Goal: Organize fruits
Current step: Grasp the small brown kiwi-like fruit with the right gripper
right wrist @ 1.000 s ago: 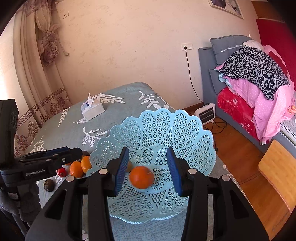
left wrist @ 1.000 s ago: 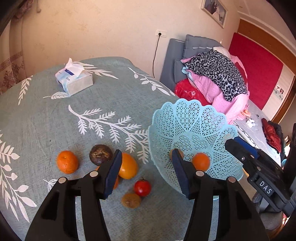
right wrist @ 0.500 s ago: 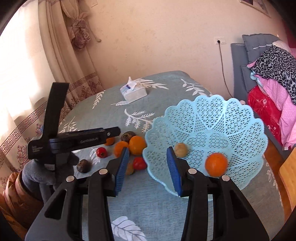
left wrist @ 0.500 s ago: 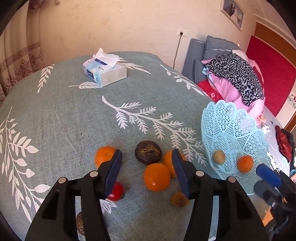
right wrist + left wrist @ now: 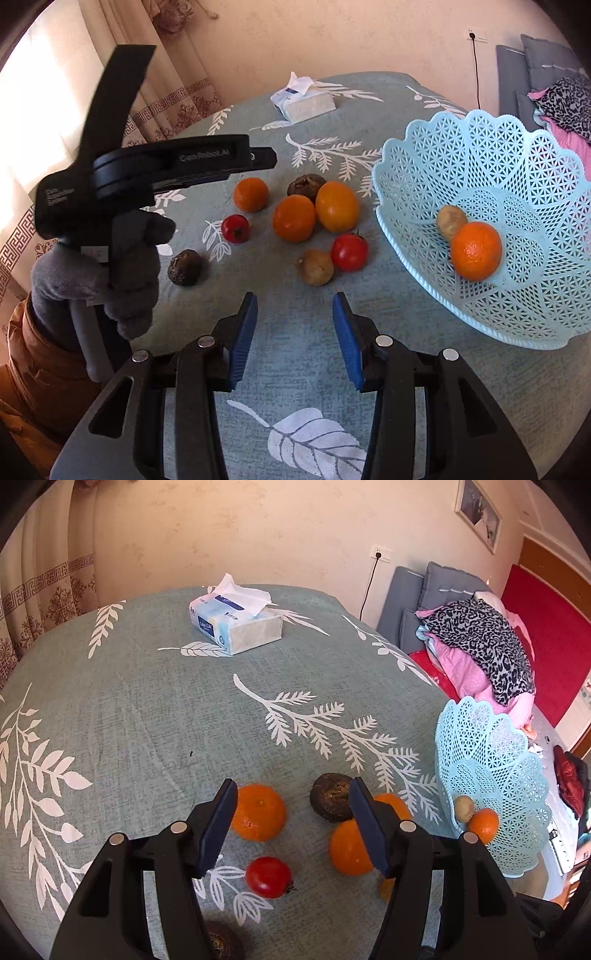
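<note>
Tablecloth under empty right gripper; left gripper opening, nothing held

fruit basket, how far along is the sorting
Done: the blue basket holds an orange and a small brown fruit. In hand: nothing; the left gripper is opening over the loose fruit, and the right gripper is empty. Left: eight fruits on the tablecloth, including a red one.

Loose fruits are lying on the table left of the basket, which is holding an orange; a tissue box is sitting behind.
</note>
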Available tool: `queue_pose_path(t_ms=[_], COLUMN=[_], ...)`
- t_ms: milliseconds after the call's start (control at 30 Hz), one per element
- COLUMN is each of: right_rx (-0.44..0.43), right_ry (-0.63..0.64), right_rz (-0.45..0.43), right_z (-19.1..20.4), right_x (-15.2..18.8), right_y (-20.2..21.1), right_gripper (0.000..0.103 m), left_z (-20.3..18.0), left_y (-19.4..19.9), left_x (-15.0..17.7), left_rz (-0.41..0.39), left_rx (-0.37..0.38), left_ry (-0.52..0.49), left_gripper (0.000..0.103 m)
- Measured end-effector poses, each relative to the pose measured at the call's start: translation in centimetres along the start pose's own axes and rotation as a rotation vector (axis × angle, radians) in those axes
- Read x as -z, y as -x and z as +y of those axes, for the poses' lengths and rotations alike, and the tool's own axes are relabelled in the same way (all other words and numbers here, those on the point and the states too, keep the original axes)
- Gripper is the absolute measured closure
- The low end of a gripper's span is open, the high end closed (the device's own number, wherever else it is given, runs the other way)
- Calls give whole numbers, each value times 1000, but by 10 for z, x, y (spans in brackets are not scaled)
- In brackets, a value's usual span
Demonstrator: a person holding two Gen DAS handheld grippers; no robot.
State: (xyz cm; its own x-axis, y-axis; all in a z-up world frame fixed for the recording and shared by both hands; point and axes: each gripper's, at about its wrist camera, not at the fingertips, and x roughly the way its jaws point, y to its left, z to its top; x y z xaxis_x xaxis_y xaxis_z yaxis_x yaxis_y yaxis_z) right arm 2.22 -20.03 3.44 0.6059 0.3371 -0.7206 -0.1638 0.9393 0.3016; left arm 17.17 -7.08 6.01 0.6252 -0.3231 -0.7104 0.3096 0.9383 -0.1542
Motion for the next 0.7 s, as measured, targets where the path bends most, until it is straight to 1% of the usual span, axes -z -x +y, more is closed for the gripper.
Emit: queue_pose_path(t_ms=[100, 233, 433, 500, 567, 700], right_rx=[42, 116, 123, 133, 141, 89], right_ry=[-3, 40, 43, 52, 58, 76], right_rz=[33, 41, 64, 64, 61, 43], right_z=[0, 7, 8, 7, 7, 5], right_x=[-3, -10, -22, -22, -22, -17], right_y=[-14, -27, -43, -44, -44, -33], right_gripper=[59, 59, 59, 63, 74, 74], left_z=[1, 5, 9, 11, 11, 11], left_y=[2, 7, 11, 11, 10, 8], left_x=[3, 4, 6, 6, 7, 8], left_rz=[-5, -19, -33, -33, -30, -23], left_rx=[5, 4, 14, 18, 19, 19], left_ry=[0, 10, 17, 22, 24, 18], left_gripper=[40, 38, 38, 38, 38, 38])
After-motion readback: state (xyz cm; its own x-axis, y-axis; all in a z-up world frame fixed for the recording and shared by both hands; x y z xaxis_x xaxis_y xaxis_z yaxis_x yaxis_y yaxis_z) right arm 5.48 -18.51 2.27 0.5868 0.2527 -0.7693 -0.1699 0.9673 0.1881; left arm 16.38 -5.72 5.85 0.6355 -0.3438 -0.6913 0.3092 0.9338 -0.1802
